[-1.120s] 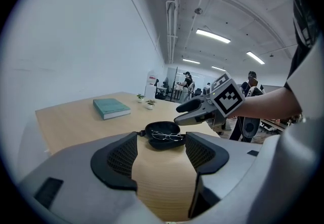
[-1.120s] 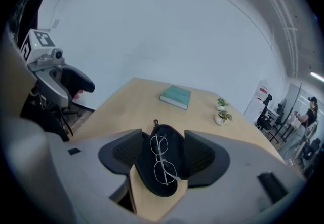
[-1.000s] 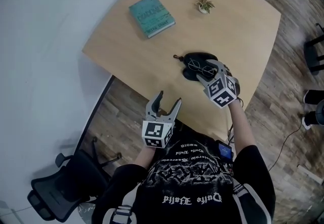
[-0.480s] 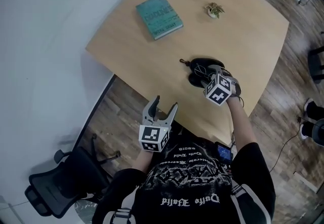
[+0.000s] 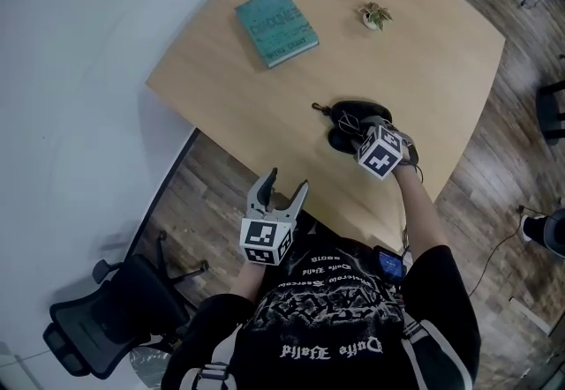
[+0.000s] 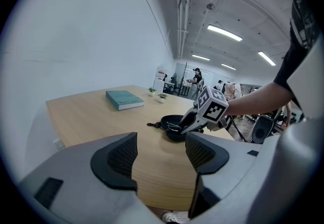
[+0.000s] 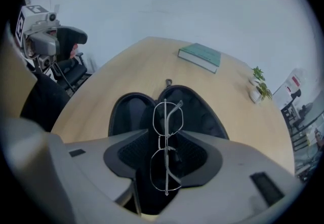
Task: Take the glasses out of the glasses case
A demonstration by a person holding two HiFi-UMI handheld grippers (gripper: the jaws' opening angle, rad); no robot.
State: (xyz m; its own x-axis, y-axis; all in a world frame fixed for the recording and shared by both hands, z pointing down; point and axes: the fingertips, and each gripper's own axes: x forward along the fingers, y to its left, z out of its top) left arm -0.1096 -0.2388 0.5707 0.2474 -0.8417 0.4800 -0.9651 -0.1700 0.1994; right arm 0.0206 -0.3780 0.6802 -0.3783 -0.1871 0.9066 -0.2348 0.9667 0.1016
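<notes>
Plainly, the glasses (image 7: 165,139) were a thin silver wire frame, folded and standing on edge, one lens rim beyond the other, inside the open glasses case (image 7: 132,111). The right gripper (image 7: 164,154) pointed steeply down into the case; its jaws had just been closing, and their ribbed pads pressed on the nearer lens rim from both sides. Whether the frame rested on the lining or hung just clear of it could not be told.

The case was black and oval, its two halves spread flat on the wooden table (image 5: 424,53) close to the near edge. A teal book (image 5: 276,26) lay well apart toward the far side, with two small potted plants (image 5: 376,16) beyond it.

The left gripper (image 5: 287,181) hung off the table's near edge, jaws apart and holding nothing.
</notes>
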